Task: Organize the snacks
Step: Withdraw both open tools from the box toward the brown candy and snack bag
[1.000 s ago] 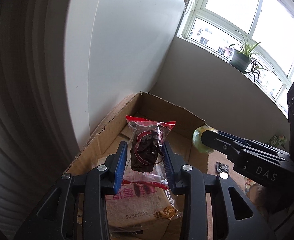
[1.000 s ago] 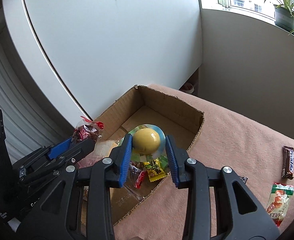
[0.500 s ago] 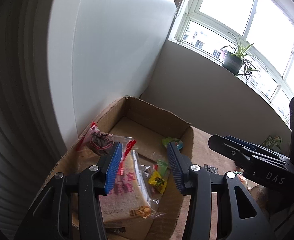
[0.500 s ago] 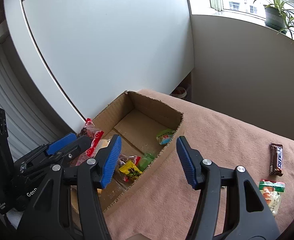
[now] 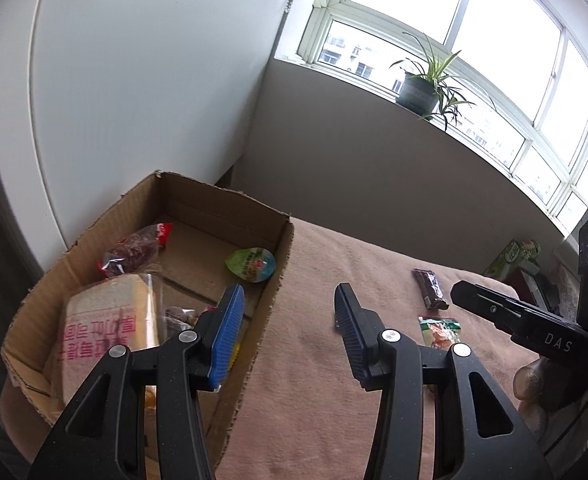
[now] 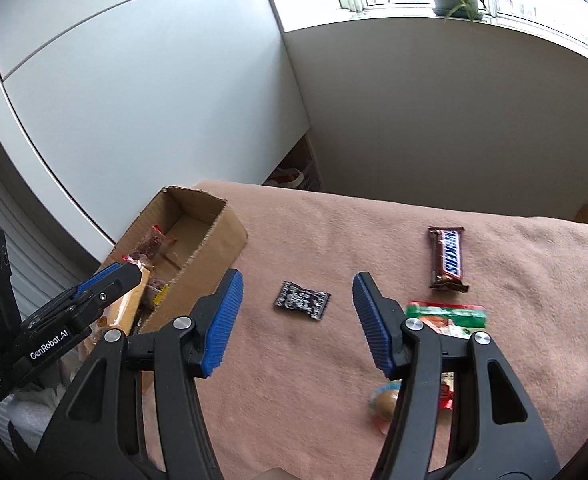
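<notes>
A cardboard box [image 5: 282, 264] [image 6: 218, 248] sits at the left on a pink blanket. It holds a bagged bread loaf [image 5: 106, 324], a red-ended dark snack pack [image 5: 134, 250] and a green jelly cup [image 5: 252, 264]. My left gripper [image 5: 288, 320] is open and empty above the box's right wall. My right gripper [image 6: 298, 312] is open and empty above a small black packet [image 6: 302, 300]. A Snickers bar [image 6: 448, 258] [image 5: 428, 286], a red-green packet [image 6: 448, 318] [image 5: 440, 330] and a jelly cup [image 6: 384, 404] lie on the blanket.
A white cabinet [image 6: 142, 92] stands behind the box. A potted plant [image 5: 418, 88] stands on the window sill. Green packages [image 5: 514, 254] sit at the far right of the blanket. The blanket [image 6: 374, 224] ends at its far edge near the wall.
Both grippers opened: the left dropped the dark snack pack and the right the jelly cup into the box. Both then swung right, over the blanket.
</notes>
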`<state>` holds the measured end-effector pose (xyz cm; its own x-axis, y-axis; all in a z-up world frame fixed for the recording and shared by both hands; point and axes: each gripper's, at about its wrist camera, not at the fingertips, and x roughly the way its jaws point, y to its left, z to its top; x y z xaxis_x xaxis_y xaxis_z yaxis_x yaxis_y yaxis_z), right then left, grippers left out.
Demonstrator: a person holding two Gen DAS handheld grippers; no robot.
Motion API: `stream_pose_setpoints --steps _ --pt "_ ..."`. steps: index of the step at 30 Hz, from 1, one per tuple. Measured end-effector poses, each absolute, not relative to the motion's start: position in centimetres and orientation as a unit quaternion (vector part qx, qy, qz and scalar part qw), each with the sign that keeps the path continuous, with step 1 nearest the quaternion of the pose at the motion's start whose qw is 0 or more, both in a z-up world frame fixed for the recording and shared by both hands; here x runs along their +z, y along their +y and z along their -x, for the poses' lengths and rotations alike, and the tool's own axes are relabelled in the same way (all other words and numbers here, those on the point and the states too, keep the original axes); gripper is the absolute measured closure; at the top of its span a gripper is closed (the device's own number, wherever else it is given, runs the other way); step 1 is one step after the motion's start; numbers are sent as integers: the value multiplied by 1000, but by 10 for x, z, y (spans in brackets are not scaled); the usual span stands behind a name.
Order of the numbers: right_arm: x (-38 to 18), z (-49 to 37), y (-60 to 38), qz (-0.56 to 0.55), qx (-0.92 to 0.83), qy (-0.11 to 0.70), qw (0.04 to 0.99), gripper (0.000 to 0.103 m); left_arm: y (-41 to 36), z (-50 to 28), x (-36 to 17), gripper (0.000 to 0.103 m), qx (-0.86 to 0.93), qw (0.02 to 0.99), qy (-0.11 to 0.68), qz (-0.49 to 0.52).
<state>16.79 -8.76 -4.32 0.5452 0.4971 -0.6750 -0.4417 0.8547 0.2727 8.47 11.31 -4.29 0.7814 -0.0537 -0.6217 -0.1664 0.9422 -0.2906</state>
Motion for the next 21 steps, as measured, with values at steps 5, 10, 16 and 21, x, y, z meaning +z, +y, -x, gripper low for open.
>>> stream_pose_setpoints --steps 5,10,16,21 --pt "-55 -162 -124 -53 252 406 877 43 94 -91 -48 57 11 927 341 159" --pt "-71 -161 -158 -71 217 425 876 43 69 -98 -56 57 -15 921 358 152" --pt "-93 -167 -191 -90 186 454 867 43 30 -104 -69 57 -65 912 382 138" --pt "-113 -179 -204 -109 179 478 853 43 -13 -106 -84 57 -115 900 407 110"
